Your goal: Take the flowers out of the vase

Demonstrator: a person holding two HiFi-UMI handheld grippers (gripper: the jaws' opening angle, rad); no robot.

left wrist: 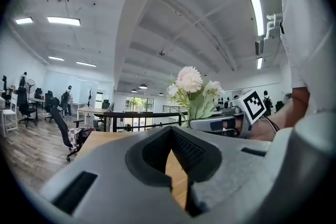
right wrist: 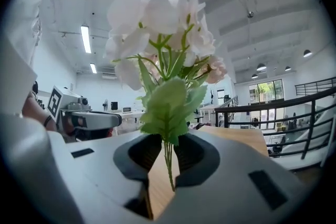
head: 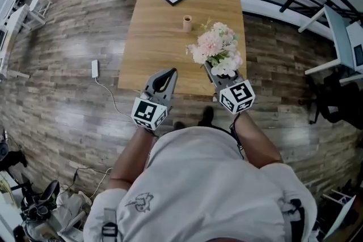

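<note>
Right tongs (head: 211,72) grip flowers (head: 218,47) by the stems, out of vase (head: 187,23), over near right corner of table (head: 159,45). Vase upright mid-table, well apart. Left tongs (head: 171,73) closed, nothing held, at near edge.

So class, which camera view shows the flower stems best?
The right gripper view: the green stems sit clamped in the right tool, close up. The head view shows only blooms from above; the left gripper view shows them small, from the side.

bright even ceiling-strip lighting, strong fisheye warping and dark corners.
</note>
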